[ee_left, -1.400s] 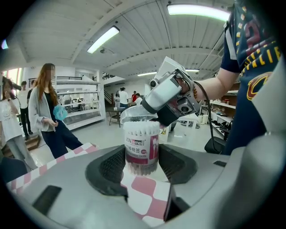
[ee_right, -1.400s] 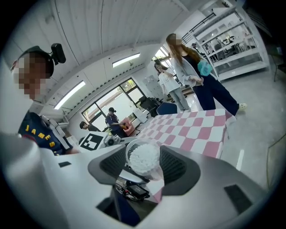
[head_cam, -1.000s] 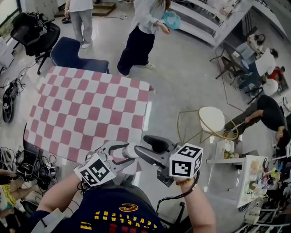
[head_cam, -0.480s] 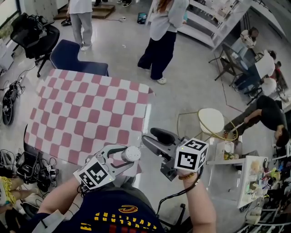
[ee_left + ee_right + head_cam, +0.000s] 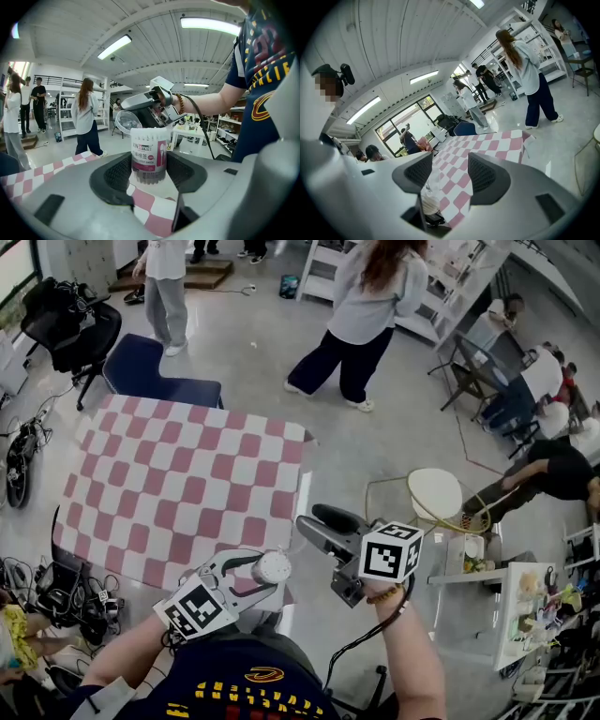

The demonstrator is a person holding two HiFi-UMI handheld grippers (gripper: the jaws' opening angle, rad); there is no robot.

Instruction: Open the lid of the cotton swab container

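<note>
The left claw point(image 5: 265, 576) is clenched on the cotton swab container point(image 5: 150, 152), one ribbed pad pressed to each side of its pink and white label. The container stands upright between them. Its top is open, and in the head view the white swab heads show as a pale round patch.

The clear lid point(image 5: 127, 123) is off the container. In the left gripper view it sits just beyond the container and a little to its left, at the tips of the right claw point(image 5: 307, 521), which grasps it. In the right gripper view that claw's jaws stand about a lid's width apart. The lid there is only a faint clear shape near one pad, with the swab heads below it.

In the head view the right claw is just to the right of the container, apart from it, with its marker cube point(image 5: 389, 563) further right again.

The container is held in the air over the near right corner of the bench point(image 5: 178, 474), whose pink and white checked cloth spreads away beyond and to the left of it. A round white stool point(image 5: 436, 488) with a thin gold frame stands on the floor to the container's right. A person point(image 5: 366, 315) in a grey top and dark trousers stands well beyond the container, past the bench's far side.
</note>
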